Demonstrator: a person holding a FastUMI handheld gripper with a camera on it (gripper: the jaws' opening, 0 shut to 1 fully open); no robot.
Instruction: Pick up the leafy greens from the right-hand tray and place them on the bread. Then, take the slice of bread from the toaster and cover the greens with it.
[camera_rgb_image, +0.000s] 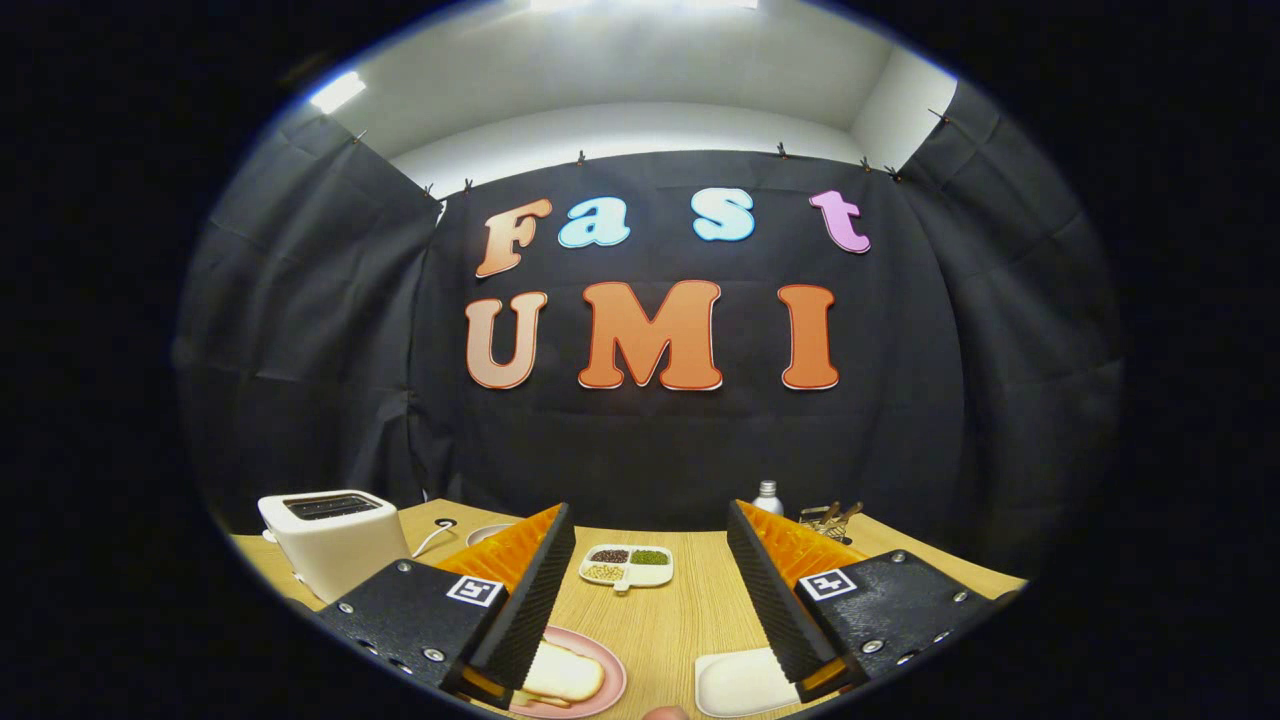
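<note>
The pale wooden table (660, 610) carries a white boxy toaster (335, 540) left of the gripper (650, 585), whose fingers stand spread and empty. The white right-hand tray (735, 685) sits under the right finger; greens cannot be made out.

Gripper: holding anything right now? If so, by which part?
Nothing held. The gripper is open, fingers wide apart above the table, with bare wood between them.
</note>
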